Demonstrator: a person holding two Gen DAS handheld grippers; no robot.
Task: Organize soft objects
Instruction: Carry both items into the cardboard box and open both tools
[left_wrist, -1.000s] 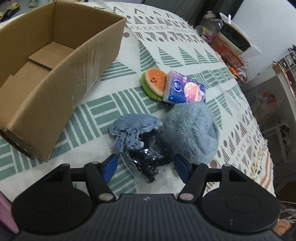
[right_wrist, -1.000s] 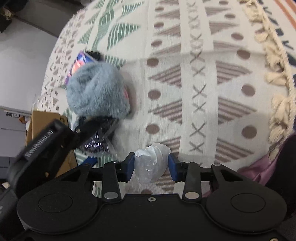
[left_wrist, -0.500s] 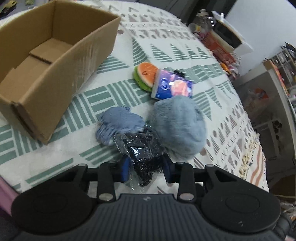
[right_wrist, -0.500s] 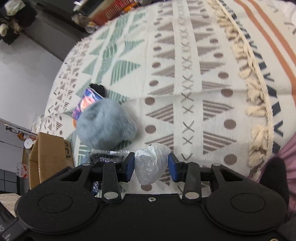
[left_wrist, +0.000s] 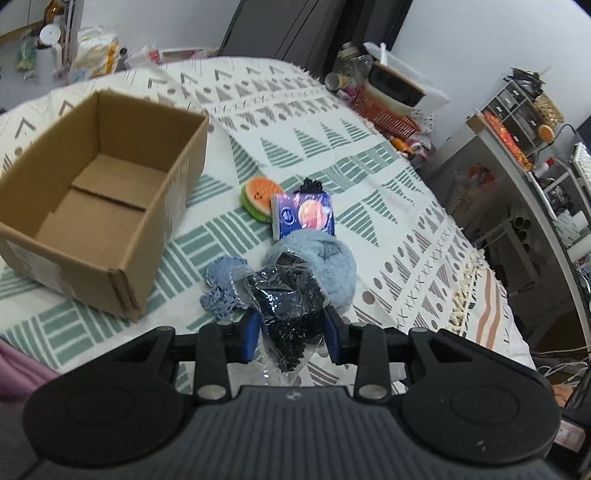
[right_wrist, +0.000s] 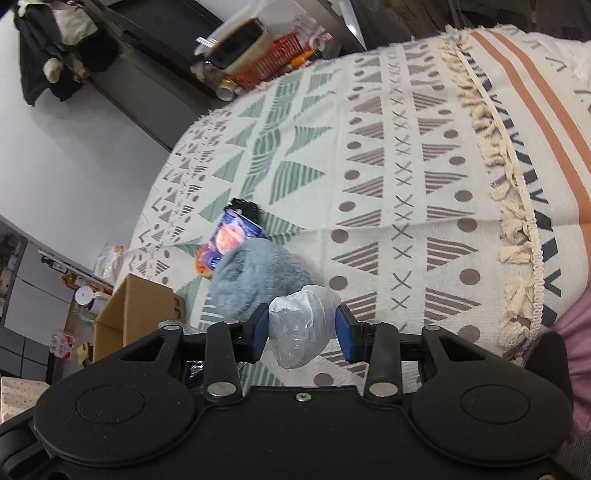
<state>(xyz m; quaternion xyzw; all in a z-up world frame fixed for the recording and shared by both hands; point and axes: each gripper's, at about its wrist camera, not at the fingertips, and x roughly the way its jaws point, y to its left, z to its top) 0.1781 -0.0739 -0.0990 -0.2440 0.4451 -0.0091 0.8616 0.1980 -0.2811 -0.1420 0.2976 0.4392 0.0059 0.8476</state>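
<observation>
Crinkly black-filled bag (left_wrist: 286, 299) between left tongs (left_wrist: 291, 332) — fluffy, possibly fleece, blue bundle (left_wrist: 325, 264) behind.

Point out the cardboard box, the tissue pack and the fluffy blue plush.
cardboard box (left_wrist: 177, 177): left wrist view, right outer wall.
tissue pack (left_wrist: 304, 216): left wrist view, printed front.
fluffy blue plush (left_wrist: 332, 258): left wrist view, top fur.

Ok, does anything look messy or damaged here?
Nothing damaged or spilled. The soft things lie heaped against each other beside the cardboard box, which holds nothing: fluffy blue plush, tissue pack, burger toy.
</observation>
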